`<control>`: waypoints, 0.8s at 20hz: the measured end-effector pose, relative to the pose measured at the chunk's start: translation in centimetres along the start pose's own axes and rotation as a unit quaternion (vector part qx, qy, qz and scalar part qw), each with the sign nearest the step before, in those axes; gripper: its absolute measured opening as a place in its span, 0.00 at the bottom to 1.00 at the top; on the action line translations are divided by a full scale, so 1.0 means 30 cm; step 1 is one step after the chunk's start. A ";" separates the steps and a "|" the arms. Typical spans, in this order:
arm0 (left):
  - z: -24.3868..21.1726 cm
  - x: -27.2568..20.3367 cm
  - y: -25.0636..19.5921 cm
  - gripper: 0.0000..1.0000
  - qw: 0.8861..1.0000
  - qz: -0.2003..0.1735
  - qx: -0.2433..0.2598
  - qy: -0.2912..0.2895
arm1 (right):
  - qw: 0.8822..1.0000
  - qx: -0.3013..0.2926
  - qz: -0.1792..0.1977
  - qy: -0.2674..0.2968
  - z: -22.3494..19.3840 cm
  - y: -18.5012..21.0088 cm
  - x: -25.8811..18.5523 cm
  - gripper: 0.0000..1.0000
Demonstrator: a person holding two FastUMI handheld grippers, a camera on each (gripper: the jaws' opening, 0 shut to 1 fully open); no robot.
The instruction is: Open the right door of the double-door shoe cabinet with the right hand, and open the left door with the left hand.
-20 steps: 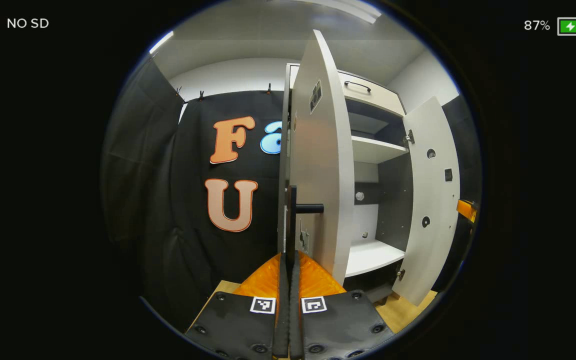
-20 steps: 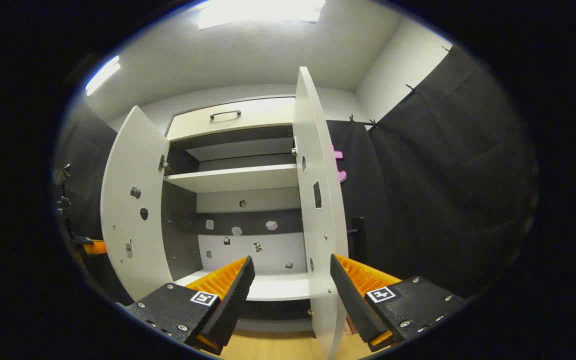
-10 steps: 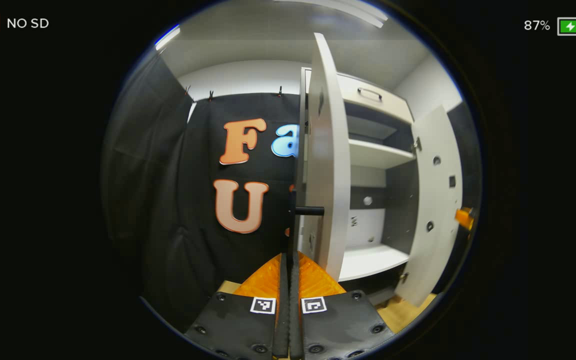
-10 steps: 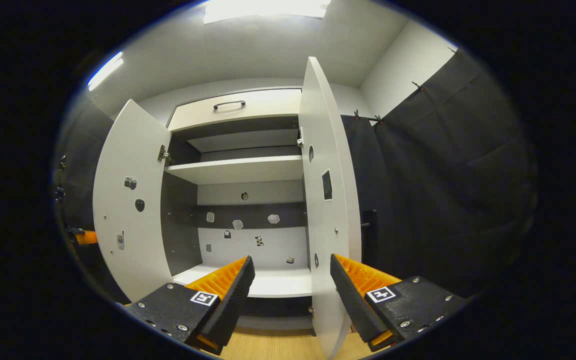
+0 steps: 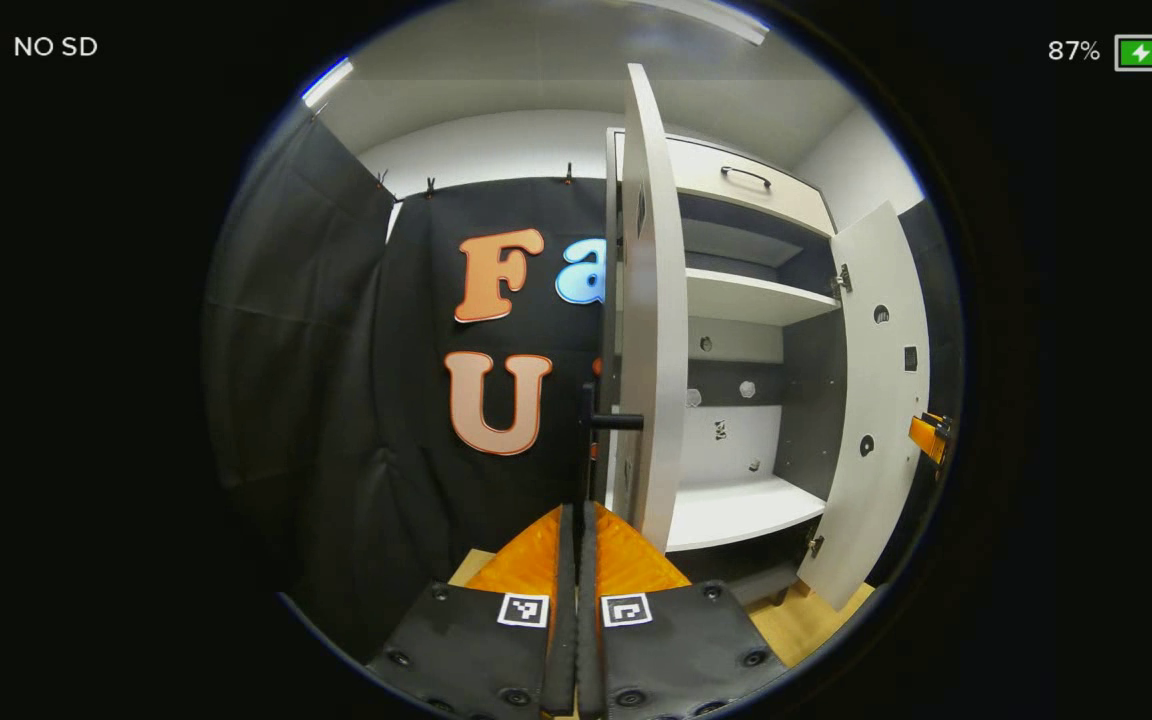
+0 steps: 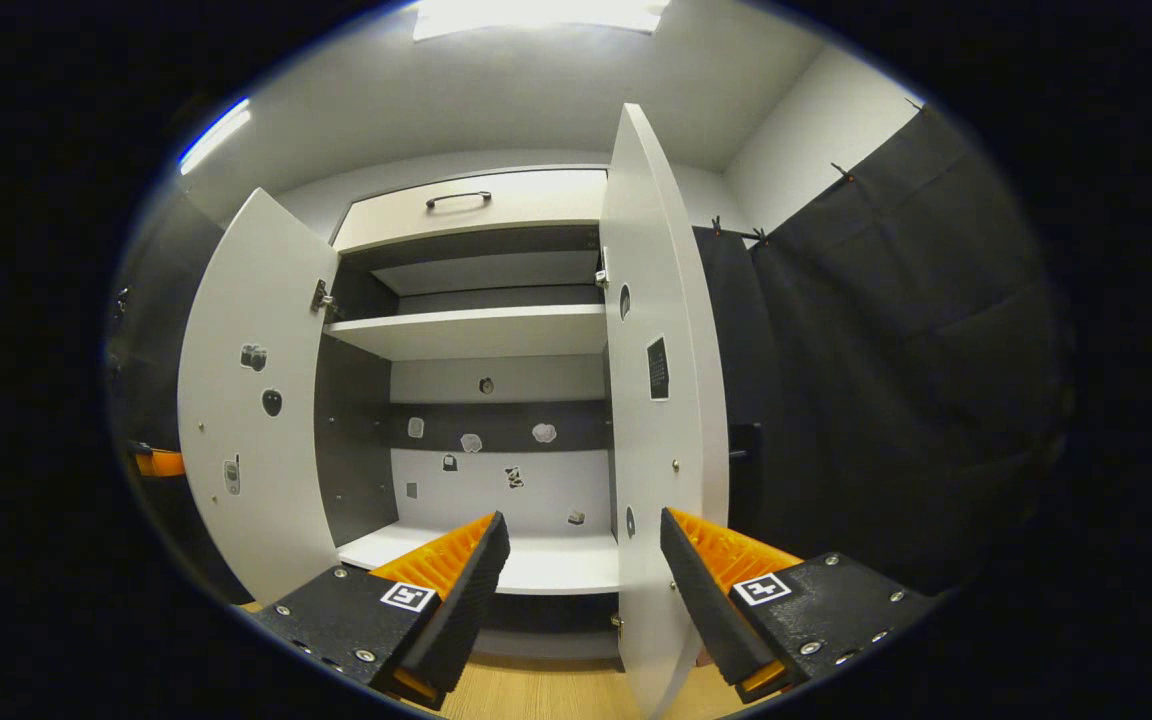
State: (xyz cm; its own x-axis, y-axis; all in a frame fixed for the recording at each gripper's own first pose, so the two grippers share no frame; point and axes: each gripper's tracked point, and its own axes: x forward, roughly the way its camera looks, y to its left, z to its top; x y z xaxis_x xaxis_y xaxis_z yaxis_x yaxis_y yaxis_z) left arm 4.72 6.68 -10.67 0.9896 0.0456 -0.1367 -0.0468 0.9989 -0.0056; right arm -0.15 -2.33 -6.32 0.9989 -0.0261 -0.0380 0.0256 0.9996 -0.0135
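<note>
The white shoe cabinet (image 6: 471, 208) stands with both doors swung out. In the left gripper view, my left gripper (image 5: 576, 512) is shut on the black bar handle (image 5: 587, 430) of the left door (image 5: 654, 300), which I see nearly edge-on. That left door (image 6: 251, 400) also hangs wide open in the right gripper view. My right gripper (image 6: 584, 525) is open, its fingers apart on either side of the lower edge of the right door (image 6: 661, 400) without pressing on it. The right door's dark handle (image 6: 742, 460) peeks out behind it.
Inside are white shelves (image 6: 481, 332) and a dark back wall with small stickers. A drawer with a black pull (image 5: 746, 176) tops the cabinet. Black cloth walls close in on both sides. The wooden floor (image 6: 546, 692) lies below. The other gripper's orange part (image 5: 928, 436) shows past the right door (image 5: 878, 400).
The left door has swung further out with my left gripper still on its handle. The right gripper has stayed open near the right door, shifting slightly.
</note>
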 end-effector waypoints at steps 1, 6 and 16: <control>0.020 -0.022 -0.011 0.04 1.000 0.002 -0.001 -0.001 | 1.000 -0.001 0.000 0.001 0.004 -0.004 0.000 0.93; 0.136 -0.131 -0.037 0.36 1.000 -0.002 0.003 -0.024 | 1.000 -0.005 0.003 -0.007 0.040 -0.003 -0.021 0.93; 0.241 -0.240 -0.130 0.71 0.998 -0.022 -0.020 -0.046 | 0.999 -0.004 0.008 -0.032 0.142 -0.027 -0.101 0.92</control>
State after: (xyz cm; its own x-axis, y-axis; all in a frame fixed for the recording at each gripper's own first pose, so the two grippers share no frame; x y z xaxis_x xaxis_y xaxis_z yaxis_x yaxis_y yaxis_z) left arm -1.25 2.55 -2.49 0.9991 0.0035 -0.0433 -0.0056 0.9988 -0.0494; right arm -3.04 -3.01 -1.95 0.9996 -0.0099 0.0248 0.0104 0.9997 -0.0209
